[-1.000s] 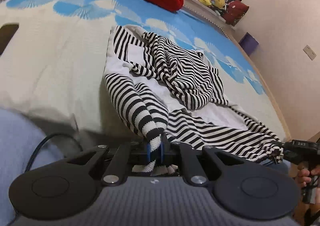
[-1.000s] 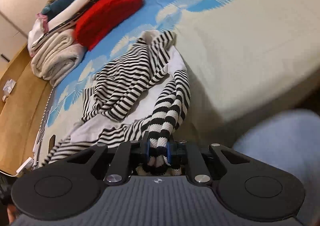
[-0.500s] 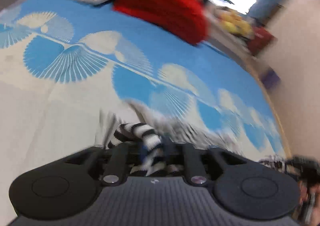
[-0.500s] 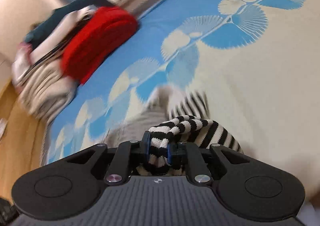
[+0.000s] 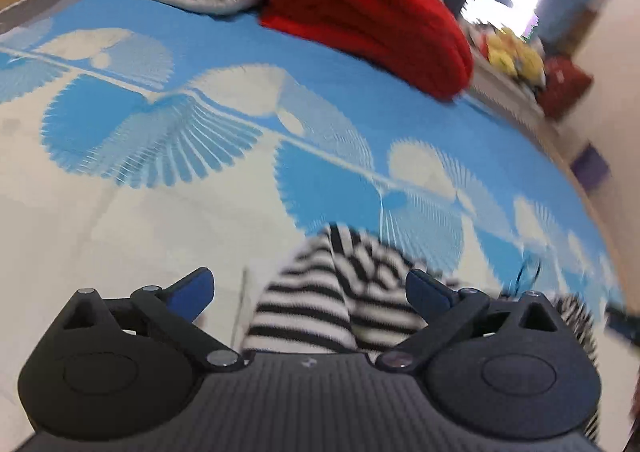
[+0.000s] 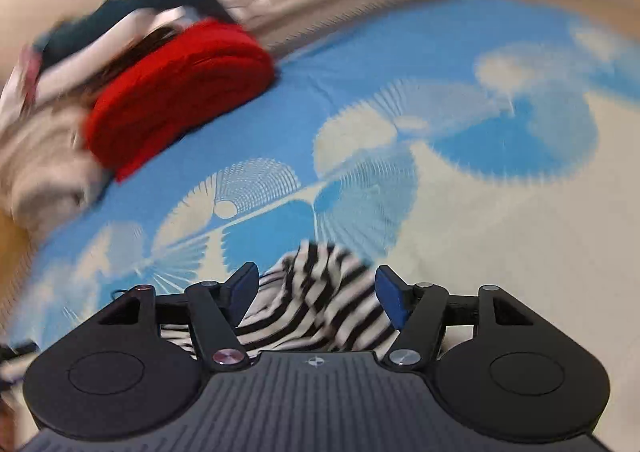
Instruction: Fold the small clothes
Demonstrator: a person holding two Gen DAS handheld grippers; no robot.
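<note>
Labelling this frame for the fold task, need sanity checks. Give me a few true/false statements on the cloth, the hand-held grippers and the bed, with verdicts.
1. The left hand-held gripper is clamped on the striped cloth. False: its jaws are opening, the blue pads stand clear of the cloth between them.
2. The right hand-held gripper has striped cloth between its fingers. True; its jaws are opening too.
3. A red blanket lies at the far side of the bed. True.
4. The red blanket is spread flat. False: it is folded in a thick roll.
5. The bed cover is plain white. False: blue and cream fan pattern.
</note>
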